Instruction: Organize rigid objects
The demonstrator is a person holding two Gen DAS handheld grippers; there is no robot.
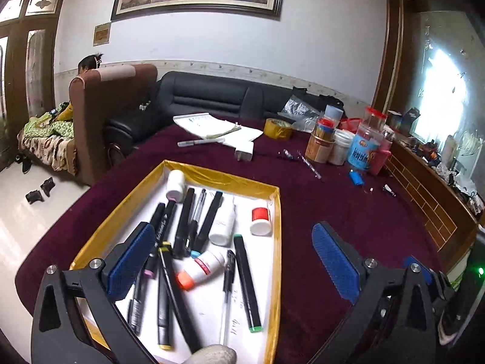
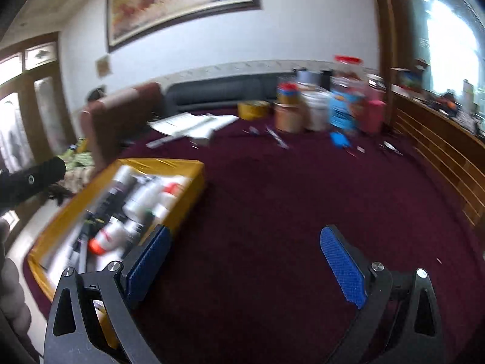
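Observation:
A shallow box with a gold rim (image 1: 277,227) and white floor lies on the maroon tablecloth. It holds several black markers (image 1: 184,221), pens and white bottles, one with an orange cap (image 1: 200,268) and one with a red cap (image 1: 261,218). My left gripper (image 1: 233,254) is open and empty, hovering over the box's near right part. My right gripper (image 2: 245,261) is open and empty over bare cloth, to the right of the box (image 2: 188,200); that view is blurred.
On the cloth farther back lie a silver pen (image 1: 197,142), a white charger (image 1: 245,153), papers (image 1: 218,127), a tape roll (image 1: 277,128), a blue lighter (image 1: 355,177), a thin pen (image 1: 309,163) and a cluster of jars (image 1: 345,145). A black sofa stands behind; a wooden cabinet stands right.

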